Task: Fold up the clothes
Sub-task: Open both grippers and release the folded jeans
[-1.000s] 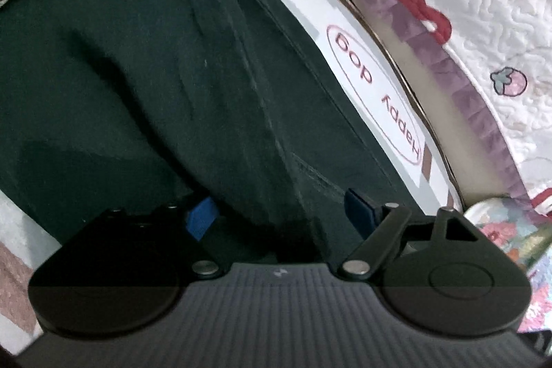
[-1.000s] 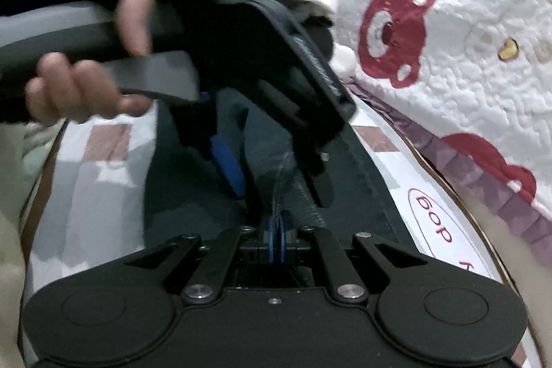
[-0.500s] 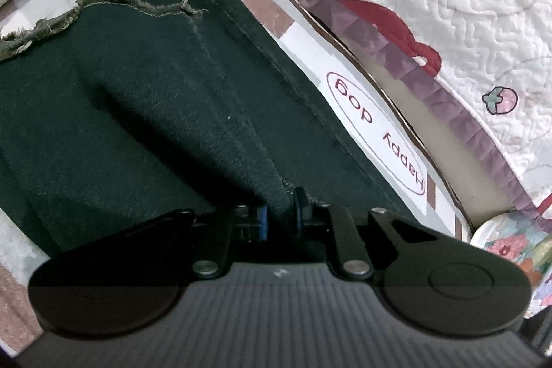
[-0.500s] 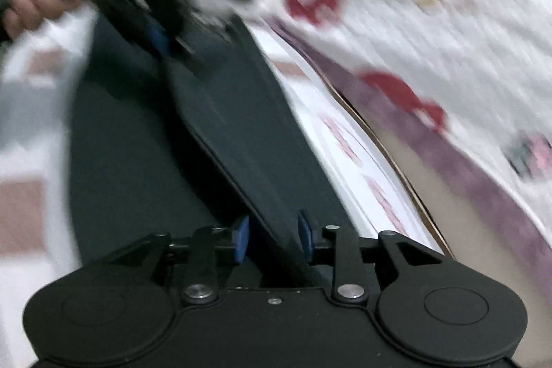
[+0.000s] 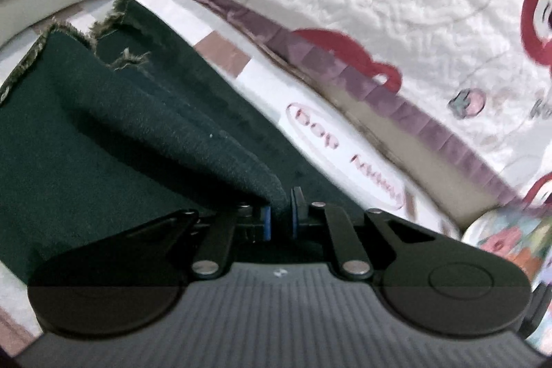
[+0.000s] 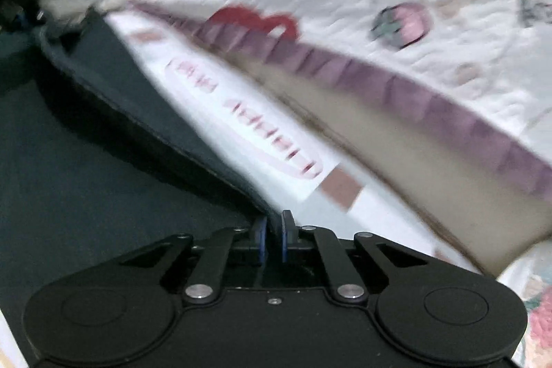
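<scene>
your left gripper (image 5: 280,218) and right gripper (image 6: 272,237) both angle downward, jaws closing on the dark jeans' (image 5: 103,133) edge.

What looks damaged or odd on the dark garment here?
The jeans have a frayed, ragged hem at the far end, with loose threads; it may be the style. Nothing else stands out.

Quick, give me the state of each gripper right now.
Left gripper: jaws closing, pinching a raised fold of the dark green garment.
Right gripper: jaws closing, clamped on the garment's lifted edge.
</scene>
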`<state>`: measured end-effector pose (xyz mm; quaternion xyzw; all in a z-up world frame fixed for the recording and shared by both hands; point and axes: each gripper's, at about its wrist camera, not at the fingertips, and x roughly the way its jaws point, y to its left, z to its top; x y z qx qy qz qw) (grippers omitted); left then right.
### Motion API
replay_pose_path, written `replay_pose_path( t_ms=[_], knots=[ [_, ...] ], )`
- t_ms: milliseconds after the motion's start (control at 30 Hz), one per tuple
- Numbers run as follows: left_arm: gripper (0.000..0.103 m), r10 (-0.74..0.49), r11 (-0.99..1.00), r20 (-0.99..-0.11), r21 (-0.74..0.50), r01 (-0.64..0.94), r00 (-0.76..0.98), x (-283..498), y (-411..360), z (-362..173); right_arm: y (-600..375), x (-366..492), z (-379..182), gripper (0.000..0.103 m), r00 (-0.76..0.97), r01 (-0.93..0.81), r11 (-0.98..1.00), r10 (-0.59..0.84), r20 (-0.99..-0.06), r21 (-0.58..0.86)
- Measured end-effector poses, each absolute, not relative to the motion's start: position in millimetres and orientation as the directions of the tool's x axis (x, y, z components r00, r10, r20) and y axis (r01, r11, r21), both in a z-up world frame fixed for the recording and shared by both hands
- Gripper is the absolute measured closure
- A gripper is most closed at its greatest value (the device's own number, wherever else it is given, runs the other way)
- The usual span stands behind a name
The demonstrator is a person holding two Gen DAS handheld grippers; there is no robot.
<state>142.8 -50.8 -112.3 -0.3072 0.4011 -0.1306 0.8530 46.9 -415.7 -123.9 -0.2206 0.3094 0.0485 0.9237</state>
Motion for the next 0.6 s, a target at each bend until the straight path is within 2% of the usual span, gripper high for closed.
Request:
replay_pose_path(
  t_ms=[67, 200, 267, 333, 400, 433, 500, 600],
  knots=[
    [0.094, -0.493, 0.751, -0.603, -0.658, -0.042, 0.627, 160.0, -48.9, -112.3, -416.0, 51.9, -116.4, 0.095, 0.815, -0.203, 0.896, -0.069, -0.576, -0.395],
    [0.092, -0.490, 0.795, -0.643, -0.607, -0.002, 0.588, 192.6, -58.1, -120.5, -415.8, 74.0, -127.0, 0.095, 0.784, -0.216, 0.882, -0.100, -0.613, -0.420],
    [0.087, -0.484, 0.813, -0.667, -0.583, 0.008, 0.566, 195.8, -60.8, -126.1, -413.8, 83.6, -140.9, 0.095, 0.766, -0.221, 0.874, -0.120, -0.632, -0.434],
    [0.079, -0.470, 0.827, -0.684, -0.563, 0.006, 0.558, 190.4, -55.0, -125.0, -412.8, 98.0, -155.8, 0.094, 0.693, -0.243, 0.885, -0.127, -0.710, -0.396],
    [0.069, -0.481, 0.822, -0.666, -0.569, 0.029, 0.569, 182.3, -41.3, -113.7, -408.4, 95.6, -153.6, 0.085, 0.707, -0.249, 0.880, -0.121, -0.696, -0.405],
    [0.063, -0.486, 0.819, -0.654, -0.572, 0.041, 0.580, 178.2, -32.9, -106.3, -408.1, 95.4, -148.7, 0.081, 0.703, -0.252, 0.892, -0.098, -0.704, -0.376],
    [0.056, -0.483, 0.820, -0.630, -0.569, 0.062, 0.609, 169.4, -13.9, -90.3, -407.5, 92.3, -134.7, 0.068, 0.721, -0.246, 0.924, -0.028, -0.693, -0.293],
    [0.045, -0.427, 0.843, -0.630, -0.536, 0.034, 0.648, 150.2, 18.4, -78.0, -396.5, 88.6, -115.1, 0.066, 0.743, -0.262, 0.950, 0.086, -0.664, -0.170]
  ],
)
